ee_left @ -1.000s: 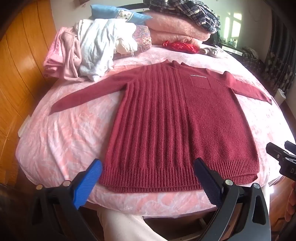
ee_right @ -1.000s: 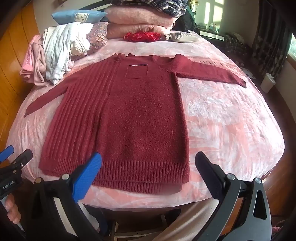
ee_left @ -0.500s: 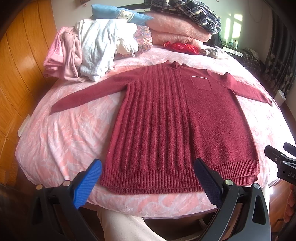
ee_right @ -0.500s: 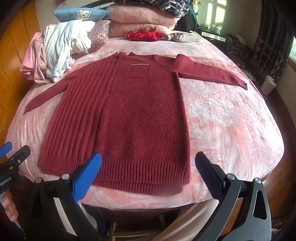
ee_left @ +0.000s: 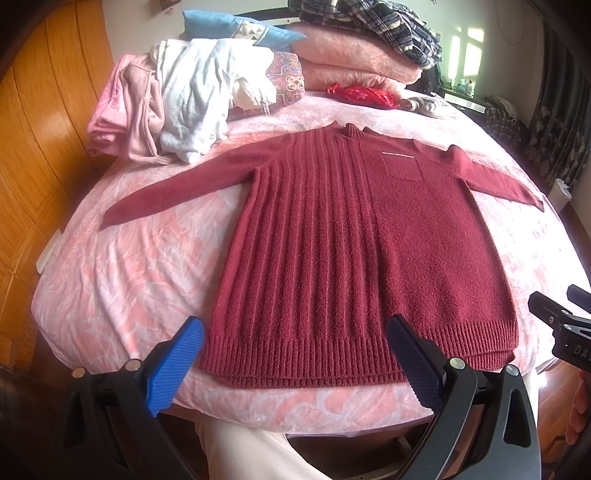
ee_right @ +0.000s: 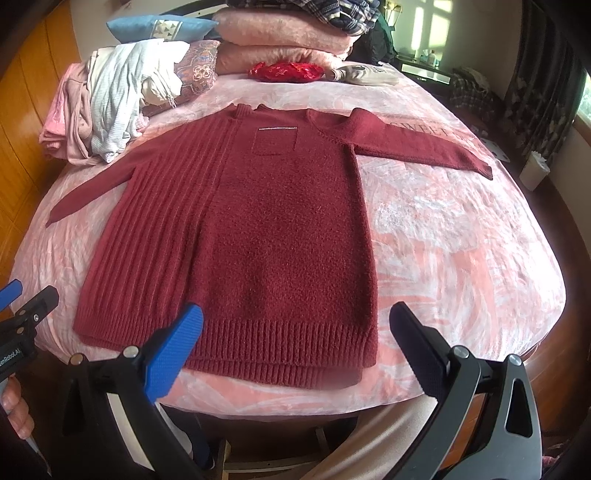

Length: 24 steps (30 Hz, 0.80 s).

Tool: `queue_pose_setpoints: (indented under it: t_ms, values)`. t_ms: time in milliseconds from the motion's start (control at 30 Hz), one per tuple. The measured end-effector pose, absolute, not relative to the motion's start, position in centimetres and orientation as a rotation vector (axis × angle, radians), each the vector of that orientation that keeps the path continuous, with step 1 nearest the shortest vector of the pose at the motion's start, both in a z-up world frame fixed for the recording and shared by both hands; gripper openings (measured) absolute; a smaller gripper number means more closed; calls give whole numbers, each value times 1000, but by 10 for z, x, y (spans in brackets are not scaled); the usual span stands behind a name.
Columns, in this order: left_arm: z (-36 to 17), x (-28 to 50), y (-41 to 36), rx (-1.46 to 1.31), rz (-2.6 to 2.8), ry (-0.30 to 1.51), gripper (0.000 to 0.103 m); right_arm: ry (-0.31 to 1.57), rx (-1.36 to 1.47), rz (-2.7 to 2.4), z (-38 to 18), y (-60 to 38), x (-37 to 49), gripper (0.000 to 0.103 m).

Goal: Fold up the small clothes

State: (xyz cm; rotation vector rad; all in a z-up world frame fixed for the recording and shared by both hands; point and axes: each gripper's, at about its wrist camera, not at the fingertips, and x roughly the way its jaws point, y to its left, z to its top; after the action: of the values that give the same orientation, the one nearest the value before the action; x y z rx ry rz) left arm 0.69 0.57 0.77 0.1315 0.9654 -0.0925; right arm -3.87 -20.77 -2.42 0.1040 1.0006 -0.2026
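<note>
A dark red knit sweater [ee_left: 354, 243] [ee_right: 251, 229] lies flat and face up on the pink bedspread [ee_left: 140, 266], both sleeves spread outward, a small chest pocket near the collar. Its ribbed hem faces me at the bed's near edge. My left gripper [ee_left: 295, 347] hovers open just in front of the hem's left half, nothing between its fingers. My right gripper [ee_right: 295, 339] is open too, above the hem's right corner. Each gripper shows at the edge of the other's view.
A heap of pale clothes [ee_left: 177, 110] sits at the bed's far left. Folded pink blankets [ee_left: 354, 66] with a plaid garment, a blue pillow [ee_left: 236, 29] and a red pouch [ee_left: 362, 96] line the far end. A wooden wall [ee_left: 37, 129] stands left; light trousers show below.
Both grippers have drifted slightly, shifting the view a little lower and closer over the sweater. The sweater itself has not moved.
</note>
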Motion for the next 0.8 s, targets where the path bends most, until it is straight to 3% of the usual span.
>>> queue_pose_setpoints:
  t_ms: [800]
  values:
    - [8, 9, 8, 132, -86, 961, 99, 989, 109, -196, -21, -210, -37, 100]
